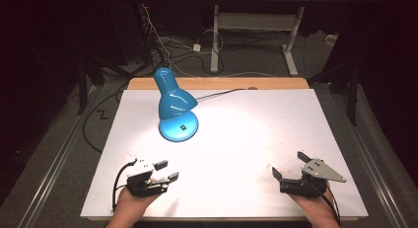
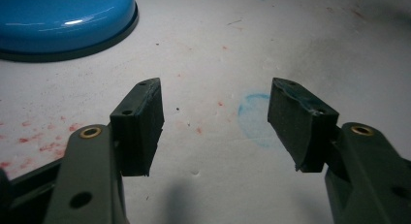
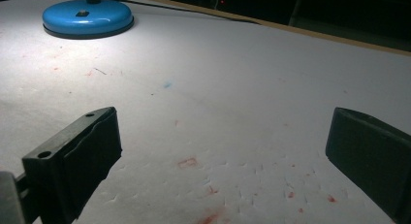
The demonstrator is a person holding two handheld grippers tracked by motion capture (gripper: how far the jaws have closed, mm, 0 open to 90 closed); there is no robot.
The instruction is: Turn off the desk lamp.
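High view: your left tongs (image 1: pixel 168 171) sit at the near left of the white counter (image 1: pixel 256 134), your right tongs (image 1: pixel 290 165) at the near right, well apart. Both are released, nothing between the jaws. The blue desk lamp (image 1: pixel 173 103) stands toward the far left of the counter, well ahead of your left tongs. Its shade is glossy, bell-shaped, tilted down over a round blue base that carries a small dark switch. A dark cord (image 1: pixel 219 94) runs from it toward the far edge. Its light falls as a bright pool on the counter.

Left gripper view: your left tongs (image 2: pixel 215 124) stand parted over bare counter, gripping nothing. The lamp's base (image 2: pixel 63 20) shows at upper left, shiny blue with a dark rim. A faint blue ring stain (image 2: pixel 254 118) and red specks mark the counter.

Right gripper view: your right tongs (image 3: pixel 223 151) gape wide, empty. The lamp base (image 3: pixel 87 18) sits far off at upper left; its cord (image 3: pixel 184 9) trails along the far edge.
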